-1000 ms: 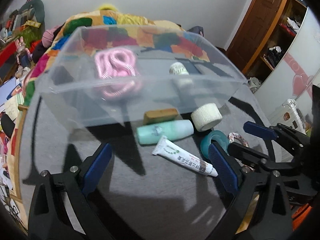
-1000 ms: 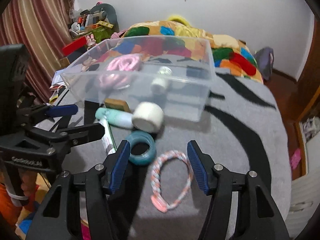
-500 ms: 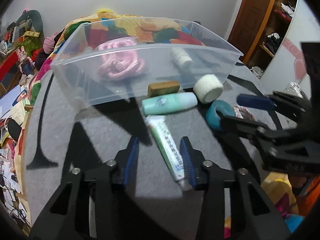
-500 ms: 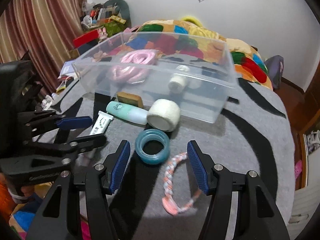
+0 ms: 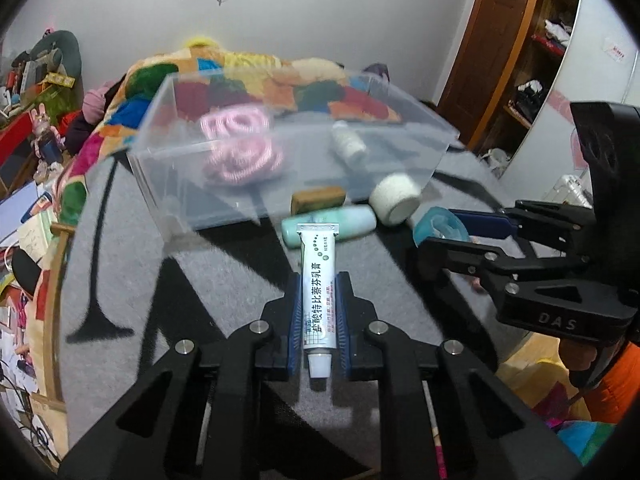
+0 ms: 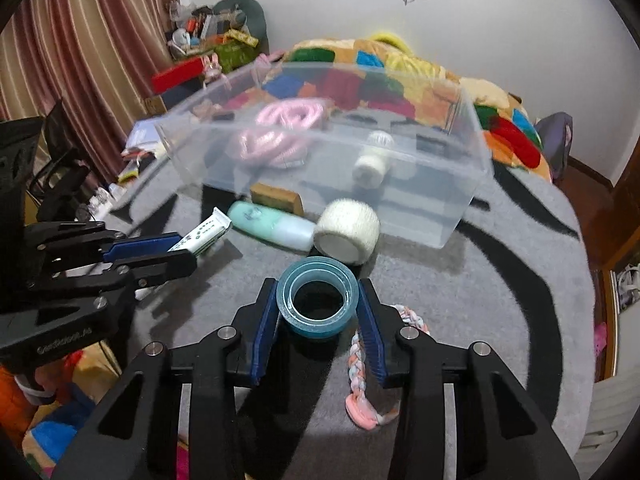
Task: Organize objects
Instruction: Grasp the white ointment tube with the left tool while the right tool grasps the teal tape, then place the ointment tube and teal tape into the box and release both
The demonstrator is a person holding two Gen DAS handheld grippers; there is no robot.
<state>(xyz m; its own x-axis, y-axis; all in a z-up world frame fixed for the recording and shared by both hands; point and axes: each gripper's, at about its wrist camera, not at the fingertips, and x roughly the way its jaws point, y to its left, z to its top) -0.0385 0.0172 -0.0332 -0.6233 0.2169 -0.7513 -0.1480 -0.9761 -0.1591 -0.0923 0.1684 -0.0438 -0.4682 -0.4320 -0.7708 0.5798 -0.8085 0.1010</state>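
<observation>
The left tool (image 5: 318, 312) is matte black plastic, its two fingers lined inside with ribbed blue pads (image 5: 295, 320). Round silver screw heads sit on the black linkage arms behind the pads, and triangular cut-outs open the arms nearer the camera. The right tool (image 6: 318, 314) has the same build: black angular arms, blue ribbed pads (image 6: 264, 332), silver screws. Seen from the left wrist view, its side carries raised letters reading "DAS". An orange sleeve (image 5: 612, 384) shows beneath that tool's body.
</observation>
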